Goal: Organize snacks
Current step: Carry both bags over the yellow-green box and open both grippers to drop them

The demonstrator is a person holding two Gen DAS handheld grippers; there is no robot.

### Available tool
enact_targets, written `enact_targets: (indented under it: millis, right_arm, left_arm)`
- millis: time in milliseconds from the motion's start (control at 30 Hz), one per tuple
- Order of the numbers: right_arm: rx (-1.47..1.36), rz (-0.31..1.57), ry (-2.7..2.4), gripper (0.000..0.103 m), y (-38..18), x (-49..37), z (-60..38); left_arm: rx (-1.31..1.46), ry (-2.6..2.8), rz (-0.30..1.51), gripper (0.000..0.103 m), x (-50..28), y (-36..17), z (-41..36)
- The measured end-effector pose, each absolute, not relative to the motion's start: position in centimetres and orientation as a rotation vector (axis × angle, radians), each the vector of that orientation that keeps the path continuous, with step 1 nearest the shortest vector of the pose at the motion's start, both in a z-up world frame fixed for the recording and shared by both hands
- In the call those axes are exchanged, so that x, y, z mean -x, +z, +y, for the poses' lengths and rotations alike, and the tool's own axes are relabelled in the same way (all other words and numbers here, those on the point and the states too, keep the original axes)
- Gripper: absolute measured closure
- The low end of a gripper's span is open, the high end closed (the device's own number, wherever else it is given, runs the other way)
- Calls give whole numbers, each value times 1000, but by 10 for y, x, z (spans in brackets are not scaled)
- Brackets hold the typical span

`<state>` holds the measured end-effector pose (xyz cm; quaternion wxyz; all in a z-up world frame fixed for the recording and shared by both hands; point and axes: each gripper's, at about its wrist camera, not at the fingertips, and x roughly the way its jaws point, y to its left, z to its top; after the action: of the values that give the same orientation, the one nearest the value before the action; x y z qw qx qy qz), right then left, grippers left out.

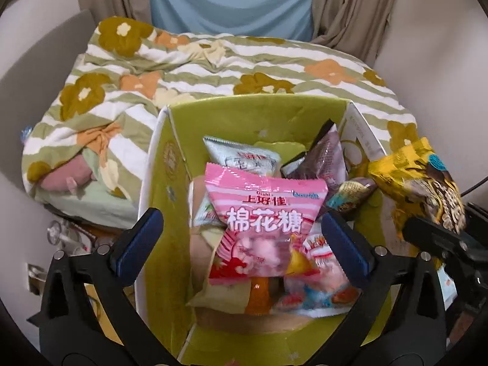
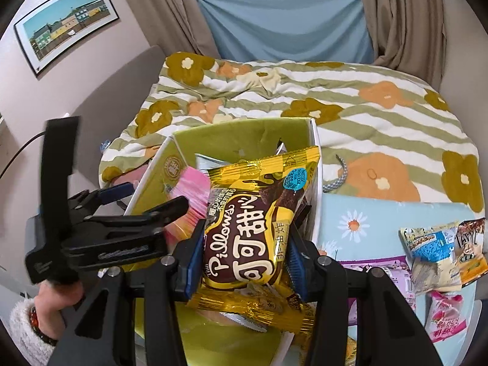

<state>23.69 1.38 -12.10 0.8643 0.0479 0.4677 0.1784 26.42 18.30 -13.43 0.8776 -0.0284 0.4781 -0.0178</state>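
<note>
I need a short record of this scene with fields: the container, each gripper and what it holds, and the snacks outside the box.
container: green box, open top, on the flowered blanket
in box: pink marshmallow packet on top of other packets
left gripper: open, above the box, nothing between its fingers
right gripper: shut on the yellow Pillows packet, at the box
outside box: loose snack packets on the blue daisy cloth

Glossy crinkled foil on the yellow snack bag (image 2: 256,222); shiny clear-pink plastic on the marshmallow bag (image 1: 265,228); smooth matt cardboard box (image 1: 158,183); soft woven bedspread (image 1: 274,70)
</note>
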Motion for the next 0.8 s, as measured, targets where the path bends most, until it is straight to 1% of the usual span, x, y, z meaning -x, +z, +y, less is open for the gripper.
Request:
enact_targets:
  millis: [333, 533, 700, 767, 800]
  right_arm:
    - [-117, 971, 419, 58, -113, -247, 25]
    - [-72, 963, 458, 57, -105, -271, 42]
    - [-53, 980, 473, 57, -113, -297, 55]
    - [-55, 981, 472, 52, -118, -306, 59]
    - [-67, 983, 477, 38, -121, -310, 59]
  left_arm:
    - [124, 25, 1007, 0, -228, -123, 209]
    - [134, 49, 1001, 0, -227, -124, 213]
    - [129, 59, 1010, 0, -231, -129, 213]
    - [127, 62, 1016, 0, -232, -131, 213]
    - [124, 66, 1020, 0, -233, -133, 212]
